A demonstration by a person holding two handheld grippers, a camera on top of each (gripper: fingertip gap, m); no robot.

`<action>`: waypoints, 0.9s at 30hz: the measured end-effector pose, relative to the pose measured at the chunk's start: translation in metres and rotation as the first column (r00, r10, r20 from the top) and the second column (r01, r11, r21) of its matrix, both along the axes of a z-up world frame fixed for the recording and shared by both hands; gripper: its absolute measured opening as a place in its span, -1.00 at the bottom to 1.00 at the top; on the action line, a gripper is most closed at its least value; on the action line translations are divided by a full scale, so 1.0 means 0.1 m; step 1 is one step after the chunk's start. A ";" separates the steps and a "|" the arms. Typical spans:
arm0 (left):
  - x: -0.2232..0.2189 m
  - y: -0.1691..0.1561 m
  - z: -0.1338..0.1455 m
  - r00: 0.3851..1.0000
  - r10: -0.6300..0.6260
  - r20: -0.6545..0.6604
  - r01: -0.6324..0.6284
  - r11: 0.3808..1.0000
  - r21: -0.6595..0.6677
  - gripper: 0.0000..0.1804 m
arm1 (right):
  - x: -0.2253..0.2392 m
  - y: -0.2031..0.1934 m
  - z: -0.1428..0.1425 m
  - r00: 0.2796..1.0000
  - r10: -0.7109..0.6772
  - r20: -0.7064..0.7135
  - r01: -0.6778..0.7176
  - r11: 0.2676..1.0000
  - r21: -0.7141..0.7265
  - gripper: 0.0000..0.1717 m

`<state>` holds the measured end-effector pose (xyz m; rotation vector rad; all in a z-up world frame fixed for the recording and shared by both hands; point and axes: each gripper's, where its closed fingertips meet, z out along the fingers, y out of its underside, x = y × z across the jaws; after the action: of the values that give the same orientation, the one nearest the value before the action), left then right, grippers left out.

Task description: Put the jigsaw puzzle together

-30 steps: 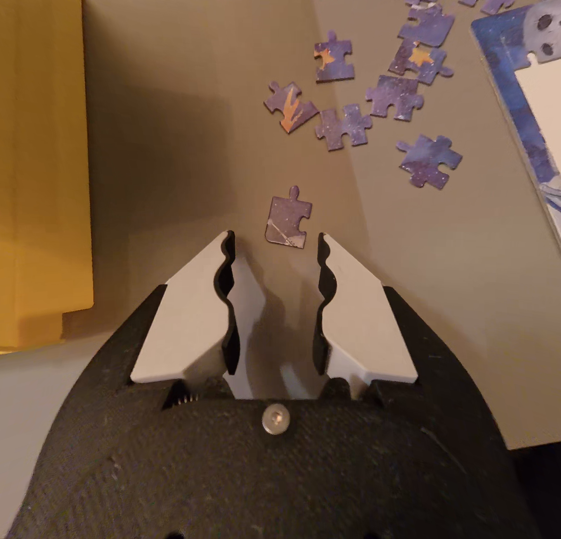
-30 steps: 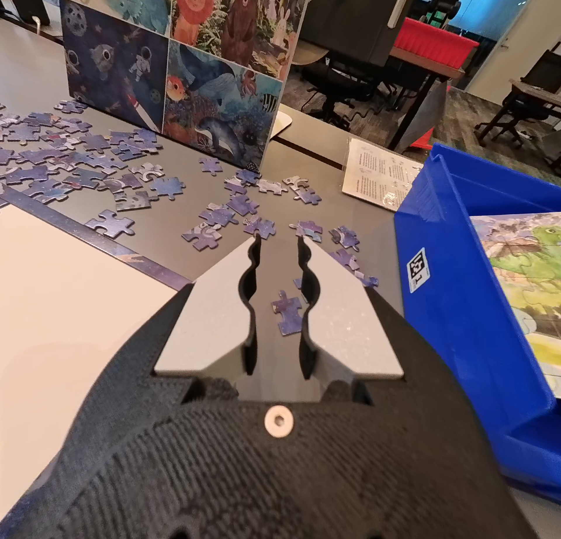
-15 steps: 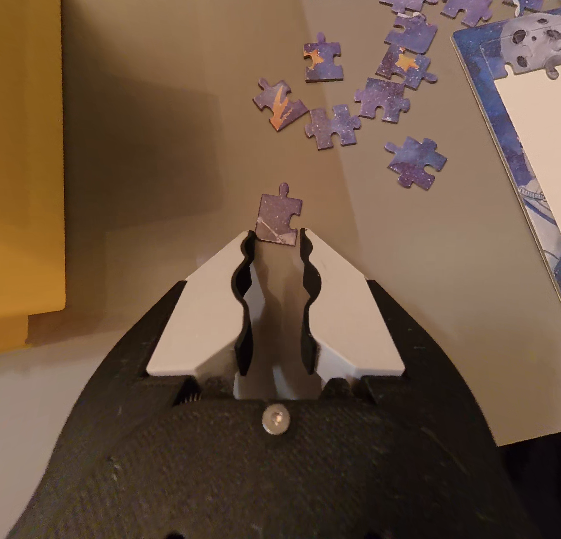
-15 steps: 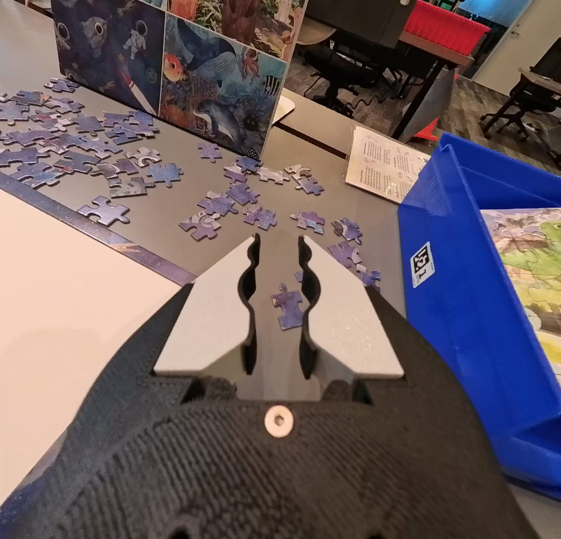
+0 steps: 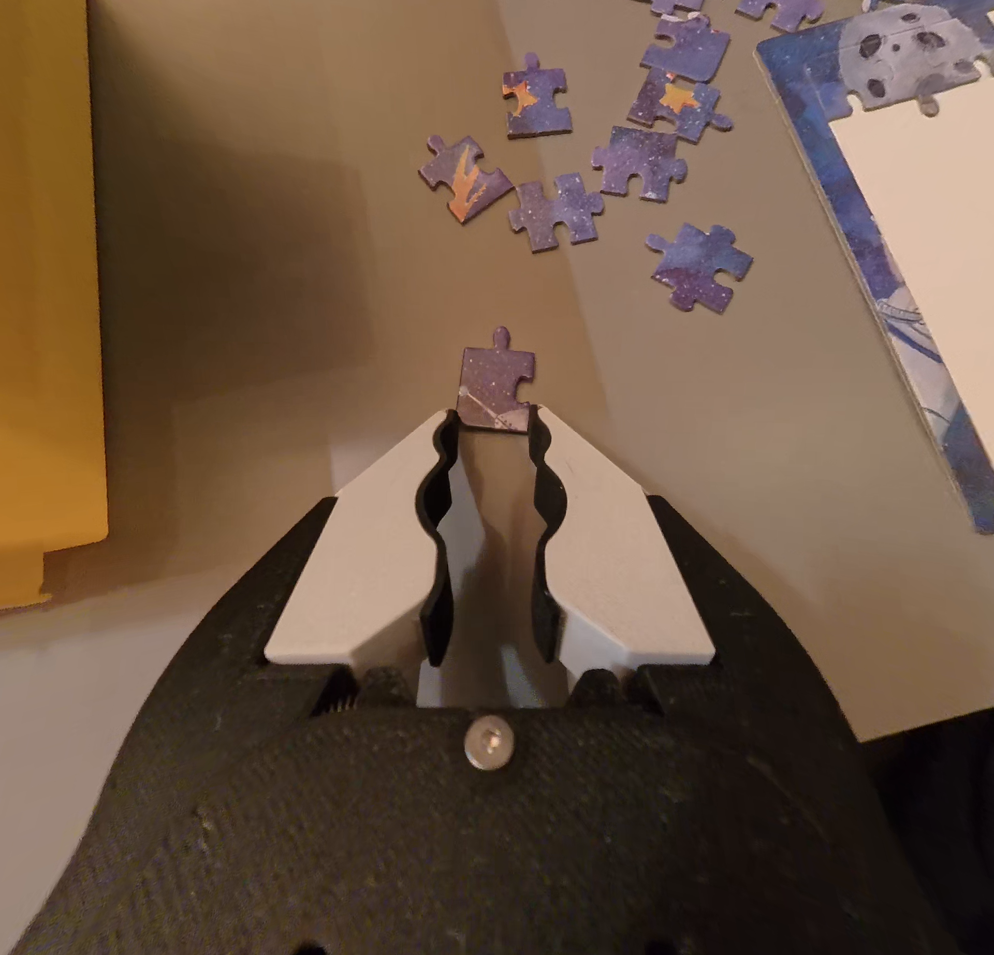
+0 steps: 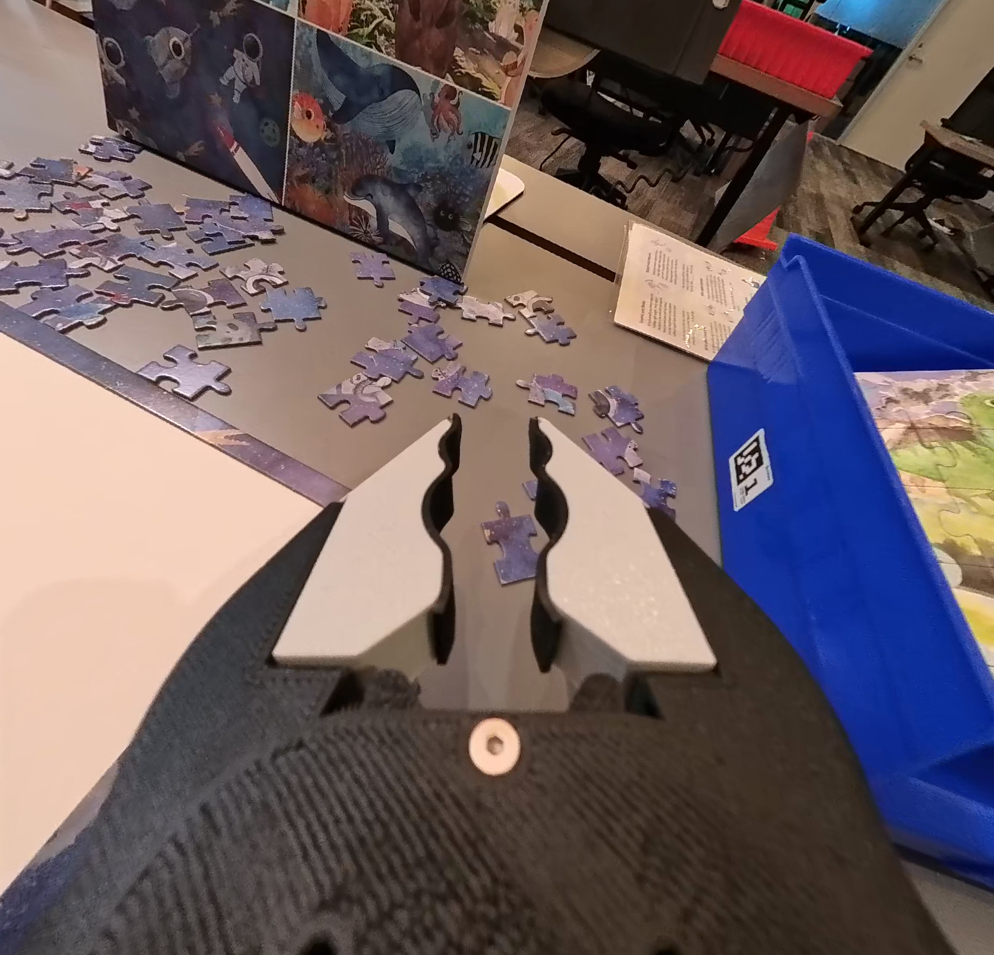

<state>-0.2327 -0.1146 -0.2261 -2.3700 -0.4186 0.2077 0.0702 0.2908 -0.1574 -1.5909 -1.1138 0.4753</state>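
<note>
The left tool (image 5: 496,418) has its two wavy black pads pinching the near end of a purple starry puzzle piece (image 5: 495,386), one pad pressed on each side edge. The piece is flat cardboard, knob pointing away, a notch on its right edge and a pale line across the lower corner. It sits just over the smooth matte grey desk (image 5: 269,337), in the shadowed part. Up ahead are loose purple pieces (image 5: 559,208), a couple with orange star shapes. To the right is the puzzle tray (image 5: 817,187) with a blue printed border and a blank pale middle, and to the left a flat yellow box (image 5: 43,257).

The right tool (image 6: 495,426) has its fingers a little apart with nothing between the tips. It hangs over the desk, and a purple piece (image 6: 511,544) lies flat below, seen between the fingers and partly tucked under the right one. More scattered pieces (image 6: 376,370) lie beyond, then an upright picture box (image 6: 301,95) with glossy space and sea artwork. A shiny blue plastic bin (image 6: 807,553) stands just to the right, and a laminated sheet (image 6: 683,294) lies behind it.
</note>
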 end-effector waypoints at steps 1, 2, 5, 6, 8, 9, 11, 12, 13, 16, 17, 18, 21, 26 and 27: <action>0.03 0.01 0.03 1.000 -0.006 0.002 0.006 1.000 0.011 -0.72 | 0.00 0.00 0.00 1.000 0.001 0.001 -0.001 1.000 0.000 -0.72; 0.08 0.03 0.07 1.000 -0.014 0.008 0.014 1.000 0.026 -0.72 | 0.00 0.00 0.00 1.000 0.002 0.002 -0.002 1.000 0.000 -0.72; 0.34 0.13 0.22 0.997 -0.073 0.034 0.070 0.994 0.085 -0.73 | -0.01 -0.01 -0.01 1.000 0.007 0.007 -0.007 1.000 0.002 -0.72; 0.46 0.18 0.27 0.994 -0.099 0.040 0.094 0.990 0.103 -0.73 | -0.02 -0.02 0.00 1.000 0.008 0.008 -0.008 1.000 0.003 -0.71; 0.70 0.27 0.31 0.986 -0.155 0.058 0.146 0.981 0.129 -0.73 | -0.03 -0.03 0.00 1.000 0.012 0.009 -0.012 1.000 0.009 -0.71; 0.81 0.31 0.32 0.981 -0.180 0.069 0.170 0.976 0.135 -0.74 | -0.03 -0.04 0.01 1.000 0.014 0.009 -0.014 1.000 0.013 -0.71; 1.04 0.39 0.33 0.969 -0.226 0.095 0.209 0.964 0.161 -0.74 | -0.04 -0.06 0.02 1.000 0.018 0.008 -0.018 1.000 0.018 -0.71; 1.14 0.43 0.34 0.963 -0.247 0.111 0.225 0.958 0.179 -0.86 | -0.05 -0.06 0.03 1.000 0.021 0.007 -0.021 1.000 0.021 -0.71; 1.24 0.47 0.36 0.957 -0.264 0.125 0.236 0.951 0.202 -0.91 | -0.05 -0.07 0.03 1.000 0.024 0.006 -0.024 0.999 0.023 -0.71; 1.51 0.54 0.32 0.935 -0.310 0.173 0.271 0.938 0.216 -0.81 | -0.06 -0.10 0.06 1.000 0.030 0.001 -0.030 0.999 0.031 -0.71; 1.58 0.54 0.28 0.927 -0.327 0.183 0.290 0.936 0.200 -0.79 | -0.06 -0.11 0.07 0.999 0.033 -0.001 -0.032 0.999 0.034 -0.71; 1.60 0.53 0.25 0.928 -0.329 0.175 0.297 0.937 0.184 -0.78 | -0.06 -0.12 0.08 0.999 0.035 -0.004 -0.035 0.999 0.037 -0.71; 1.39 0.45 0.25 0.961 -0.260 0.093 0.244 0.957 0.158 -0.70 | -0.09 -0.16 0.09 0.999 0.048 -0.009 -0.048 0.998 0.042 -0.71; 1.16 0.33 0.11 0.967 -0.234 0.102 0.218 0.965 0.148 -0.45 | -0.16 -0.23 0.10 0.997 0.071 0.005 -0.071 0.996 0.061 -0.71; 1.12 0.31 0.06 0.966 -0.237 0.099 0.224 0.966 0.126 -0.43 | -0.16 -0.24 0.10 0.997 0.074 0.007 -0.074 0.995 0.064 -0.71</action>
<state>-0.1202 -0.0832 -0.2197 -2.3004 -0.1978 -0.0582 0.0538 0.2663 -0.1476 -1.4994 -1.1833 0.4799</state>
